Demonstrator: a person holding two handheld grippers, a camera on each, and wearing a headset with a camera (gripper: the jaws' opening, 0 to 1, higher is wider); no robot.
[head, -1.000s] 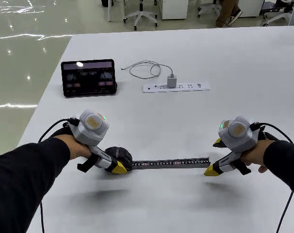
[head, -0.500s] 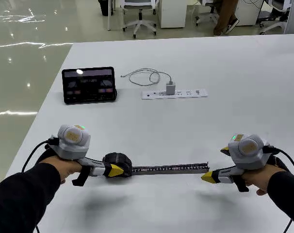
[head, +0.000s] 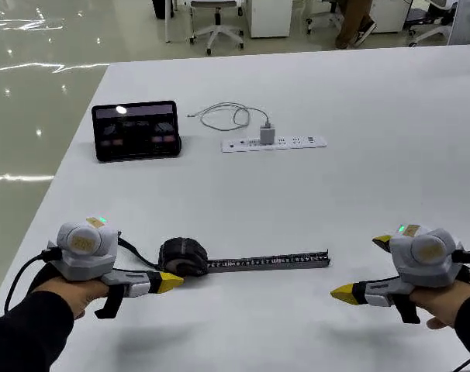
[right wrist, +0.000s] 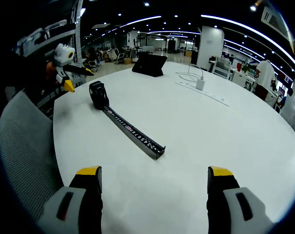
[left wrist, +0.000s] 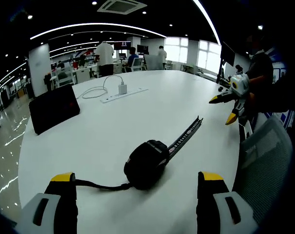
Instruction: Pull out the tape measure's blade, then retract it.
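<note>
White, glossy counter (head: 374, 116), open office behind. The tape measure (head: 182, 256) lies near your edge, its stiff printed blade (head: 270, 262) stretched flat toward your right. The case is black, rounded and rubbery, probably light and apt to skid, so pinch its flanks. Your left claw (left wrist: 138, 176) gapes just short of it. Your right claw (right wrist: 155, 171) gapes too, empty, clear of the blade's tip.

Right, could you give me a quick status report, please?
Left claw open, right claw open. Tape measure on table, blade out, not held. Nothing blocking.
</note>
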